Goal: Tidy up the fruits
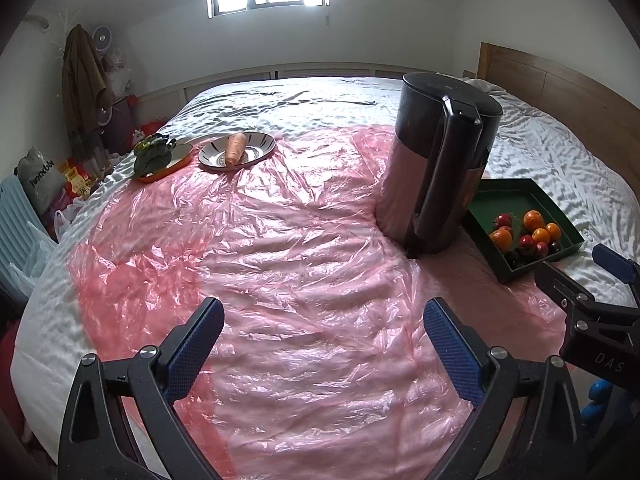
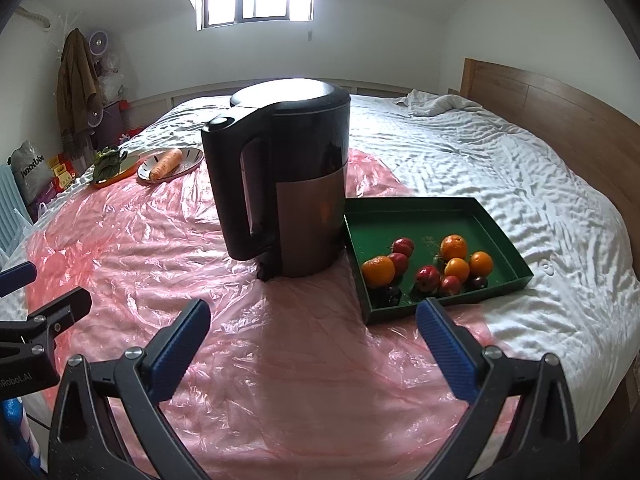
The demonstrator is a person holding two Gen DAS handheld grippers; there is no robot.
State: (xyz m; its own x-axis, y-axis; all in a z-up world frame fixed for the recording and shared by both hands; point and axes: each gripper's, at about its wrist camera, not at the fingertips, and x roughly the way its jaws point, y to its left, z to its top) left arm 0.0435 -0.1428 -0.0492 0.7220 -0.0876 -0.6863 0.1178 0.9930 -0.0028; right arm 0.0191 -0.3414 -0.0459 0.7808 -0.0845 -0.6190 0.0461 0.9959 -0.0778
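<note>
A green tray (image 2: pixel 420 216) lies on the bed and holds several oranges (image 2: pixel 378 271) and small red fruits (image 2: pixel 426 278), plus dark plums (image 2: pixel 388 295). The tray also shows in the left wrist view (image 1: pixel 504 194). My right gripper (image 2: pixel 312 326) is open and empty, just in front of the tray's near edge. My left gripper (image 1: pixel 324 334) is open and empty over the pink plastic sheet (image 1: pixel 280 240), left of the tray. The right gripper also shows at the right edge of the left wrist view (image 1: pixel 592 280).
A tall black and steel kettle (image 2: pixel 288 184) stands just left of the tray. A striped plate with a carrot (image 1: pixel 234 148) and an orange dish with leafy greens (image 1: pixel 154 156) sit at the far left. A wooden headboard (image 2: pixel 560 100) is at right.
</note>
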